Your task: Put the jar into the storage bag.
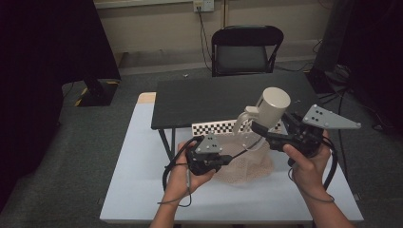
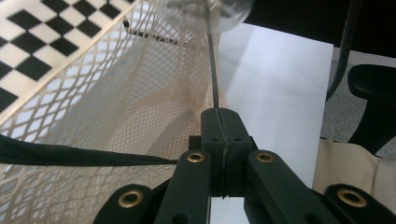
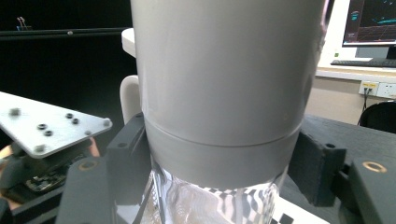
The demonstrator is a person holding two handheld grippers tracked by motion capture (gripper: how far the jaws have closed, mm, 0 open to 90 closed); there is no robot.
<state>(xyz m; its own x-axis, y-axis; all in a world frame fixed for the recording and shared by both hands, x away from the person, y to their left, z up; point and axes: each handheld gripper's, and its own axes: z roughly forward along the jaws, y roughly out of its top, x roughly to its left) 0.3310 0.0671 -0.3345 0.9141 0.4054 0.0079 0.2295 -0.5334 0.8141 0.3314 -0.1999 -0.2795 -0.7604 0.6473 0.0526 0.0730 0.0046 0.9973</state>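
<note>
High view: right gripper [image 1: 259, 130] holds a tilted grey-lidded bottle [image 1: 266, 114] above a beige mesh bag [image 1: 247, 166]; left gripper [image 1: 228, 159] reaches the bag.
Left gripper view: jaws together, pinching a thin cord [image 2: 212, 70] beside the mesh.
Right gripper view: jaws clamp the bottle's grey lid [image 3: 224, 93] above its clear body.

Count, high view: two tables, one pale table [image 1: 142, 190] in front and one black table [image 1: 209, 97] butted behind it. One checkerboard sheet [image 1: 216, 127] at the seam between them. One beige mesh bag [image 1: 247, 168] on the pale table. One bottle [image 1: 266, 111], grey cap over a clear body, held aloft. One black chair [image 1: 247, 50] past the black table. One wall socket [image 1: 203, 5].

Two grippers: left gripper [image 1: 228, 159], right gripper [image 1: 256, 127]. Two hands, one on each: left hand [image 1: 183, 178], right hand [image 1: 306, 164]. One monitor [image 3: 371, 21] in the right gripper view.
</note>
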